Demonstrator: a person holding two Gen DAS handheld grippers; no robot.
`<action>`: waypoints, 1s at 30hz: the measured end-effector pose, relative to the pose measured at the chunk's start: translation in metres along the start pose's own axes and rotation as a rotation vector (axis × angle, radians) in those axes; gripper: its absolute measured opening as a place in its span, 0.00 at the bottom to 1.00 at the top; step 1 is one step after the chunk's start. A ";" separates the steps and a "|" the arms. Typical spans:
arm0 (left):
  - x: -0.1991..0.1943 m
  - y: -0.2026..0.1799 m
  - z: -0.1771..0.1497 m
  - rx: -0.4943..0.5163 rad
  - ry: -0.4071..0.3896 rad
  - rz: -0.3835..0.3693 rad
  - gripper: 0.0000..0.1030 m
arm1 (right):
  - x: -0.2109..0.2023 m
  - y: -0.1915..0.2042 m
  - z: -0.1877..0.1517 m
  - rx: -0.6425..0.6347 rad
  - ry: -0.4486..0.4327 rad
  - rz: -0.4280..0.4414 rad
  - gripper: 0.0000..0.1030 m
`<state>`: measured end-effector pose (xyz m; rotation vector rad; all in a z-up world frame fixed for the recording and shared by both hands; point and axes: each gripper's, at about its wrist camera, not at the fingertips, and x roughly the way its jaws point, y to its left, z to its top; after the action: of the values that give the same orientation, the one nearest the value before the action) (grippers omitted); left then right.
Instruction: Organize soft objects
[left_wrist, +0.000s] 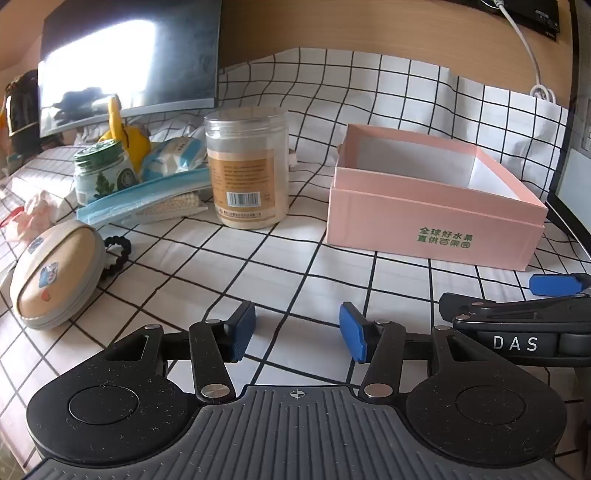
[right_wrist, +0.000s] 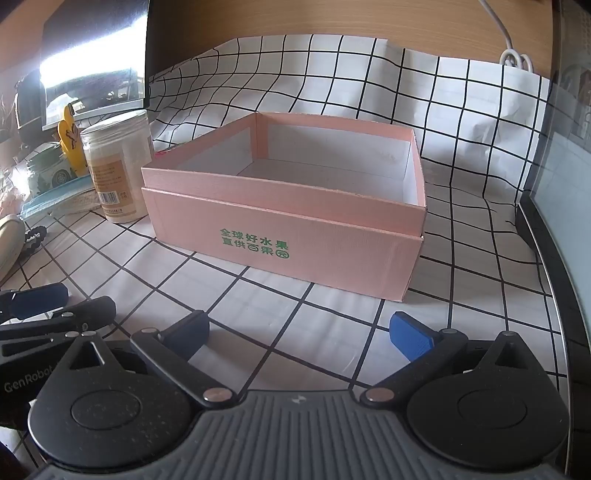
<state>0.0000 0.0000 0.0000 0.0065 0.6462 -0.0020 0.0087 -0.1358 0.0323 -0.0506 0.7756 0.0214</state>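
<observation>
An open pink box (left_wrist: 406, 218) with a white, empty inside stands on the checked cloth, right of centre; in the right wrist view the pink box (right_wrist: 351, 240) sits straight ahead. At the left lie soft items: a yellow plush toy (left_wrist: 127, 138), a tissue pack (left_wrist: 177, 155), a crumpled pink wad (left_wrist: 33, 218) and a black hair tie (left_wrist: 118, 254). My left gripper (left_wrist: 297, 332) hovers open over bare cloth, with nothing between its fingers. My right gripper (right_wrist: 303, 332) stands wide open in front of the box, also with nothing between its fingers.
A clear jar of powder (left_wrist: 245, 170) stands left of the box. A green-lidded jar (left_wrist: 101, 171) and a blue zip bag (left_wrist: 144, 195) crowd the far left, with a beige oval case (left_wrist: 55, 273) nearer. A monitor (left_wrist: 125, 62) stands behind; a white cable (left_wrist: 528, 48) hangs at the back right.
</observation>
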 end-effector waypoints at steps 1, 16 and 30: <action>0.000 0.000 0.000 -0.001 0.000 0.000 0.54 | 0.000 0.000 0.000 0.000 0.000 0.000 1.00; 0.000 0.000 0.000 -0.010 -0.002 -0.008 0.54 | 0.000 0.000 0.000 0.000 0.000 0.000 1.00; 0.000 0.003 0.000 -0.009 -0.002 -0.007 0.54 | 0.000 0.000 0.000 0.000 0.000 0.000 1.00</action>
<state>-0.0003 0.0027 -0.0002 -0.0048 0.6442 -0.0060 0.0085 -0.1356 0.0325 -0.0511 0.7760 0.0211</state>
